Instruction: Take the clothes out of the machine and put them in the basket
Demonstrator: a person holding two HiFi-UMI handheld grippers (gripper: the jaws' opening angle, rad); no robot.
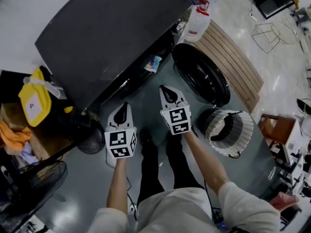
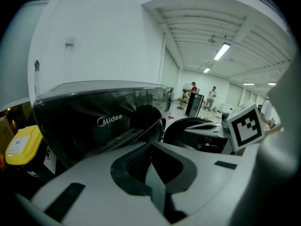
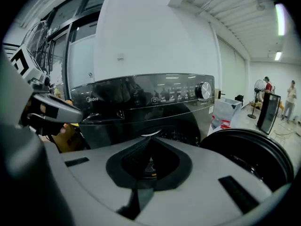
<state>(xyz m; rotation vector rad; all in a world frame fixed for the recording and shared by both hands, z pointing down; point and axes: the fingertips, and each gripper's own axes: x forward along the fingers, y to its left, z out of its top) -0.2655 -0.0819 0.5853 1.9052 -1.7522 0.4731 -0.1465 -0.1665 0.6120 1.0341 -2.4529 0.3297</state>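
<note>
The dark front-loading washing machine (image 1: pixel 107 33) (image 2: pixel 94 121) (image 3: pixel 155 98) stands ahead of me with its round door (image 1: pixel 200 74) (image 3: pixel 254 149) swung open to the right. A small pale coloured piece (image 1: pixel 153 63) shows at the drum's mouth; I cannot tell what it is. The white slatted basket (image 1: pixel 241 130) sits on the floor at the right, below the door. My left gripper (image 1: pixel 123 107) (image 2: pixel 149 147) and right gripper (image 1: pixel 168 89) (image 3: pixel 149 141) hover side by side before the machine, both shut with nothing in them, pointing at its front.
A yellow container (image 1: pixel 34 101) and orange cloth (image 1: pixel 14 135) lie on a stand at the left. A white detergent jug (image 1: pixel 198 21) and a wooden slatted panel (image 1: pixel 238 57) are behind the door. A floor fan (image 1: pixel 39 188) stands at the lower left. People (image 2: pixel 211 95) stand far off.
</note>
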